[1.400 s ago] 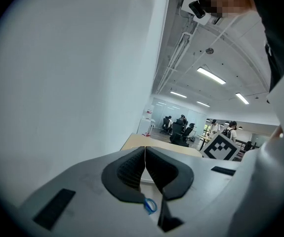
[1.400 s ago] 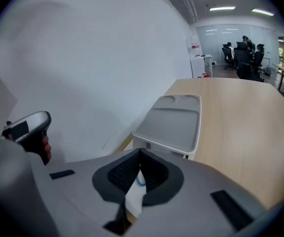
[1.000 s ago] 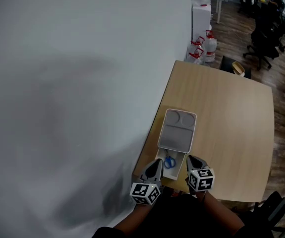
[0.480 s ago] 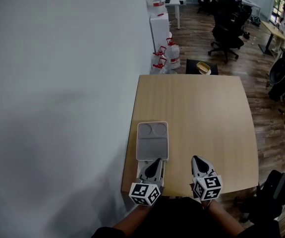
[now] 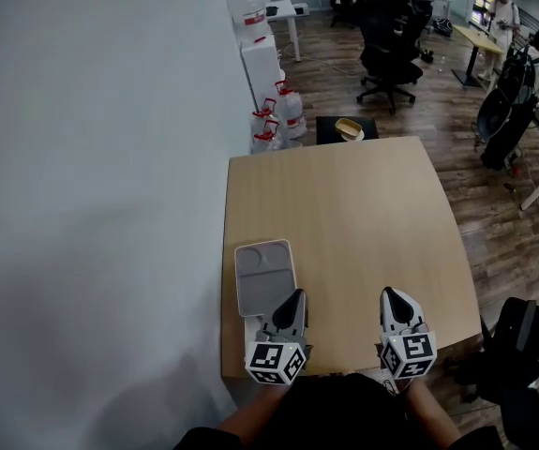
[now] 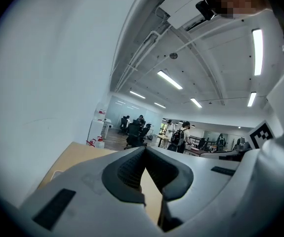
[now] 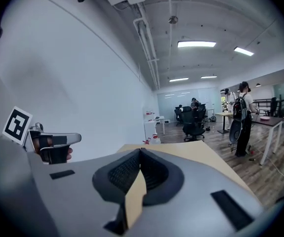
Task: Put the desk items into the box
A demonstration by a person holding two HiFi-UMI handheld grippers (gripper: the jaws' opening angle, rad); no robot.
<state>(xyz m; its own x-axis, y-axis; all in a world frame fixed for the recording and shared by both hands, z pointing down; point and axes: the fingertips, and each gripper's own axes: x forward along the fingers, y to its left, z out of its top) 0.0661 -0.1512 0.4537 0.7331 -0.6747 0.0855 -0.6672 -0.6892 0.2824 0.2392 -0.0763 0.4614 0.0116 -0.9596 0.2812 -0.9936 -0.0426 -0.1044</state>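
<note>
Two closed tools [image 5: 294, 296] [image 5: 390, 294] near box [image 5: 264, 277]

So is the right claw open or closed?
Closed. In the right gripper view, the right gripper has its jaw tips pressed together, with nothing held between them.

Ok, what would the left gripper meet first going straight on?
Nothing close: the left gripper points level over bare table, just right of the lid. Looks free, though depth is unclear.

A light wooden table [image 5: 363, 223] stands with one side against the wall [image 5: 91, 204]. On it, along the wall-side edge, lies a white box [image 5: 252, 326], a grey lid [image 5: 265, 277] partly covering it.
</note>
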